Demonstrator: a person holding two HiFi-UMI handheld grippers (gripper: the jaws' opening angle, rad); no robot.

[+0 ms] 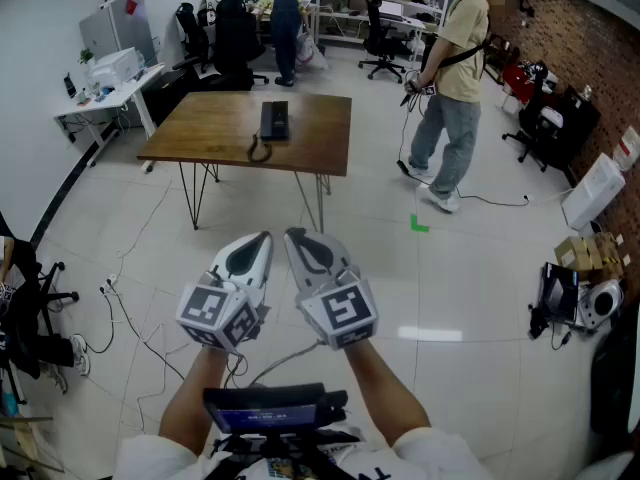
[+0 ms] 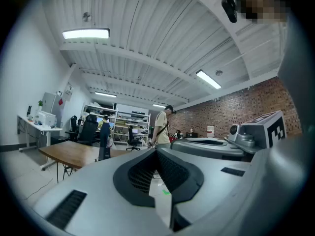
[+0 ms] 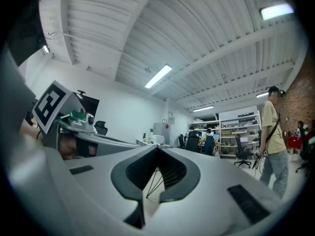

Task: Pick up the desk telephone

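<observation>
The left claw (image 1: pixel 260 240) was pressed shut and empty, held close to the body. Well ahead, the desk telephone (image 1: pixel 274 121) lay around the middle of the wooden desk (image 1: pixel 205 128), its cord curling toward the near edge. The right claw (image 1: pixel 293 236), just beside the left, was likewise closed on nothing. Doing this well probably meant walking up to the near edge first, then spreading a claw wide before reaching for the handset

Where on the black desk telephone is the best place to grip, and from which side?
Probably across the narrow width of the desk telephone, from above at the near side of the table: it lies flat, its length pointing away. Keep off the cord trailing at its near end.
</observation>
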